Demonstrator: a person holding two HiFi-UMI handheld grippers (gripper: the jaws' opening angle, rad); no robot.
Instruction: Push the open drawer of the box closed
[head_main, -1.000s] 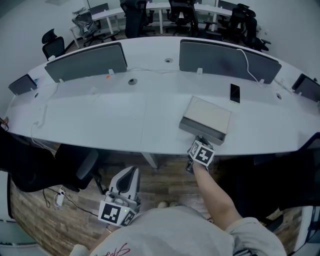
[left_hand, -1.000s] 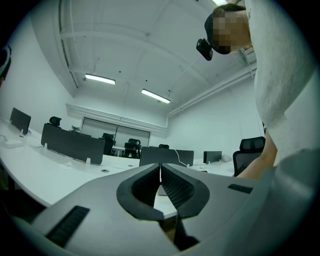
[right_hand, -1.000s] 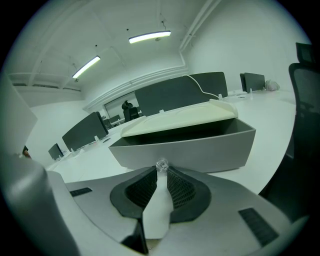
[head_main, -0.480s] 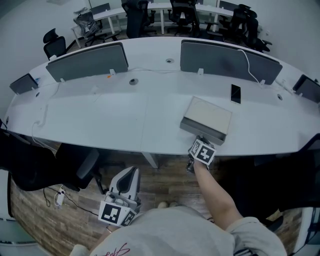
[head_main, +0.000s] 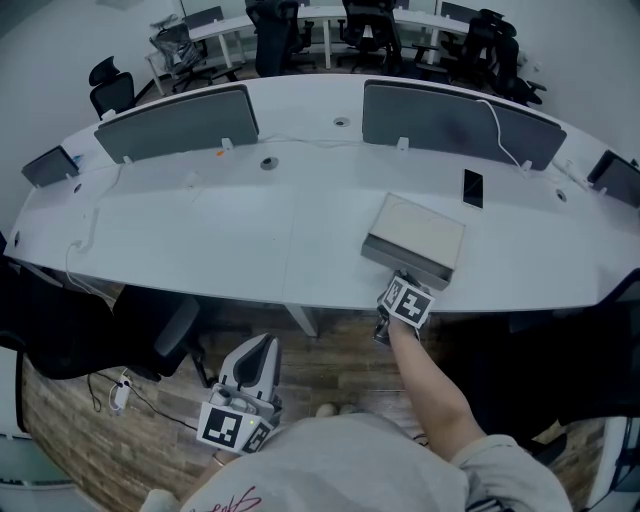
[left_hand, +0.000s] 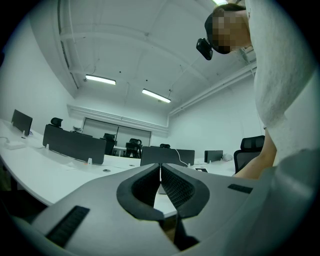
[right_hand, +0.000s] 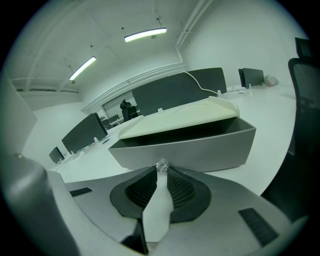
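A flat pale box (head_main: 420, 228) lies on the white desk (head_main: 220, 240) near its front edge. Its grey drawer (right_hand: 185, 147) stands pulled out toward me under the cream lid (right_hand: 180, 116). My right gripper (head_main: 399, 280) is at the middle of the drawer front; in the right gripper view its jaws (right_hand: 161, 168) are shut on the small clear drawer knob (right_hand: 161, 164). My left gripper (head_main: 260, 343) hangs below the desk edge over the wooden floor, away from the box. In the left gripper view its jaws (left_hand: 160, 165) are shut with nothing between them.
A dark phone (head_main: 472, 188) lies behind the box. Two grey partition screens (head_main: 180, 122) (head_main: 450, 118) stand along the back of the desk, with a white cable (head_main: 500, 135) over the right one. Black chairs (head_main: 140, 330) sit under the desk at left.
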